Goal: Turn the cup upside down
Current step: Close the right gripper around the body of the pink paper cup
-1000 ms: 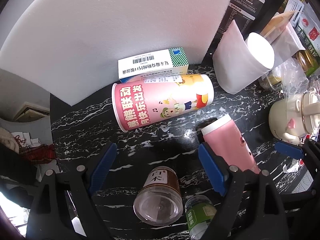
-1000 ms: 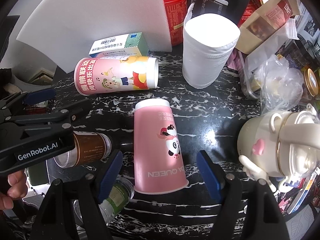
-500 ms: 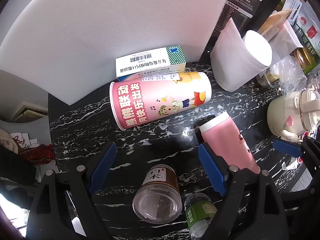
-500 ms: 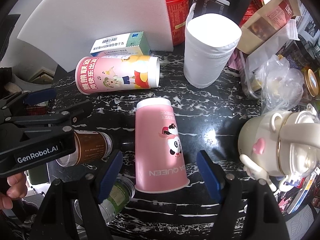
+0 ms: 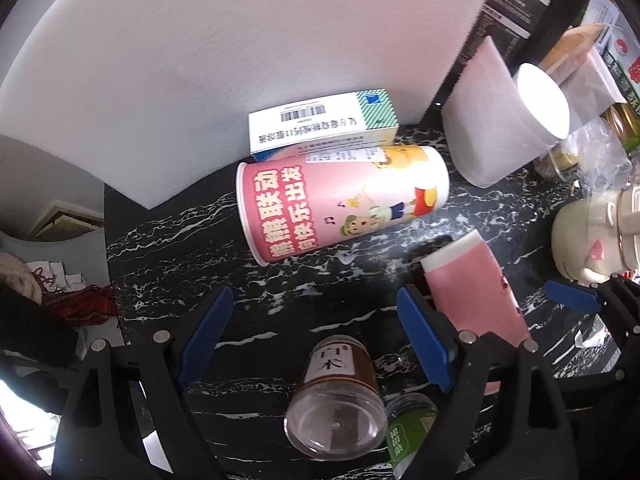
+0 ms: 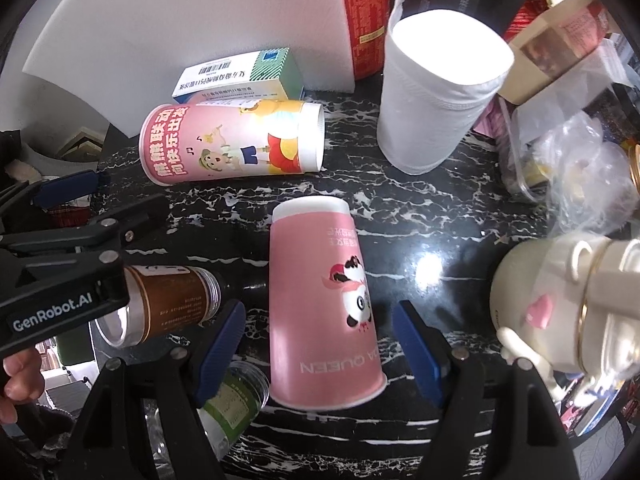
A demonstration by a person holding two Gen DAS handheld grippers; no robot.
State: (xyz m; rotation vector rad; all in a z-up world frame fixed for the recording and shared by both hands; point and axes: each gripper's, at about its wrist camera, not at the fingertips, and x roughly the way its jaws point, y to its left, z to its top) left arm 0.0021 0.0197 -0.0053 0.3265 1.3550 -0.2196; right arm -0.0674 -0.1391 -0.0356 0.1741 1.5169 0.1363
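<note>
A pink panda paper cup (image 6: 320, 304) lies on its side on the black marble table (image 6: 420, 208), white base pointing away from me and rim toward me. My right gripper (image 6: 320, 352) is open, its blue fingers either side of the cup's rim end without touching it. The cup also shows in the left wrist view (image 5: 472, 292), just right of my open left gripper (image 5: 316, 332). A second, larger pink cartoon cup (image 6: 232, 144) lies on its side farther back; it also shows in the left wrist view (image 5: 340, 204).
A brown-labelled clear jar (image 5: 340, 392) and a green-labelled bottle (image 5: 408, 432) lie under the left gripper. A medicine box (image 5: 320, 124), a paper towel roll (image 6: 436, 92), a cream teapot (image 6: 560, 304), a red canister (image 6: 364, 12) and plastic bags (image 6: 580, 160) crowd the back and right.
Both grippers have drifted slightly, so the scene sits a little lower in the right view. The cups and jars have not moved. Both grippers stay open.
</note>
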